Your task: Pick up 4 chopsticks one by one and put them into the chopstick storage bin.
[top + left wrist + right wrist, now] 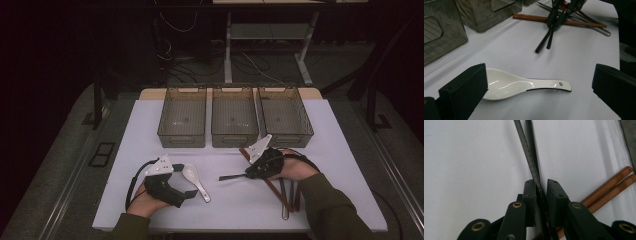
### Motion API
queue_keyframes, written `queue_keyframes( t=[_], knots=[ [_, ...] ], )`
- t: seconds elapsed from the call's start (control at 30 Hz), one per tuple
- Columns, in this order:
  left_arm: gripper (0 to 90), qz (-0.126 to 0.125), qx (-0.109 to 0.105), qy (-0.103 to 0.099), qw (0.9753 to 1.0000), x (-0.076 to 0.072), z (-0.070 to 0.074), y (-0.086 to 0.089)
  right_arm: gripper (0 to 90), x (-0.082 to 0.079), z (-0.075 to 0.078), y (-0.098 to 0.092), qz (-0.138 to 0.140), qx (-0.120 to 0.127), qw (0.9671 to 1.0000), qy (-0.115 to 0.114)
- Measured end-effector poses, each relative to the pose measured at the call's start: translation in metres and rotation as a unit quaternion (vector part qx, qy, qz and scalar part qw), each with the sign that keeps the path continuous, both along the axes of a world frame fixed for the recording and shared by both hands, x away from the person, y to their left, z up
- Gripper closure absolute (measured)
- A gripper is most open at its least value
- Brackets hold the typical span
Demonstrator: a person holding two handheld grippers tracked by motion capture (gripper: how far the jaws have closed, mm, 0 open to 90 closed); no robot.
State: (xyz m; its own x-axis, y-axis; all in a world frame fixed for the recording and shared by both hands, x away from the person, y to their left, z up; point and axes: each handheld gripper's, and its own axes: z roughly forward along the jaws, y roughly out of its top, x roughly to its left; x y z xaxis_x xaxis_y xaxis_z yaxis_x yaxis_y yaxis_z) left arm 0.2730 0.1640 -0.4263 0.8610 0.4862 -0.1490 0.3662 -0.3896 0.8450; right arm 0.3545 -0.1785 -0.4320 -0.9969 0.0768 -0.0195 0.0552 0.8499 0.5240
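Right claw (248, 173) is clamped on a pair of black chopsticks (232, 176); in the right gripper view both sticks run up between the nearly closed jaws. Left claw (192, 192) is wide open and holds nothing, with its jaws on either side of a white spoon (195, 180) that lies flat on the bench (150, 130).

Counts: 3 clear bins (182, 122) in a row at the far side of the bench, all looking empty. 1 white spoon. 2 black chopsticks in the right claw. 2 brown chopsticks (270, 185) on the bench under the right hand (295, 167). Some metal utensils (284, 200) lie beside them, number unclear, maybe two.

Black chopsticks: long axis runs roughly left-right across the bench, free tips pointing toward the person's left, toward the spoon, and low near the bench top. In the left gripper view the two tips (542, 47) sit close together, slightly splayed; can't tell whether they touch the bench.

Spoon: bowl toward the far left, handle toward the near right in the high view, long axis diagonal. In the left gripper view the handle end with its small hole (560, 83) lies nearer the right jaw.
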Motion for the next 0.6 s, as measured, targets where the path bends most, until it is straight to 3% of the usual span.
queue_keyframes(
  t=[0.47,0.6],
  knots=[
    [0.0,0.001,-0.001,0.001,1.0000,0.000,0.000,0.000,84.3,0.009,-0.001,0.001,-0.020,0.007,0.9998,0.002],
    [0.0,0.000,-0.001,0.000,1.0000,0.000,0.000,0.000,84.4,0.012,0.000,-0.001,-0.039,0.006,0.9992,0.001]
  ],
)
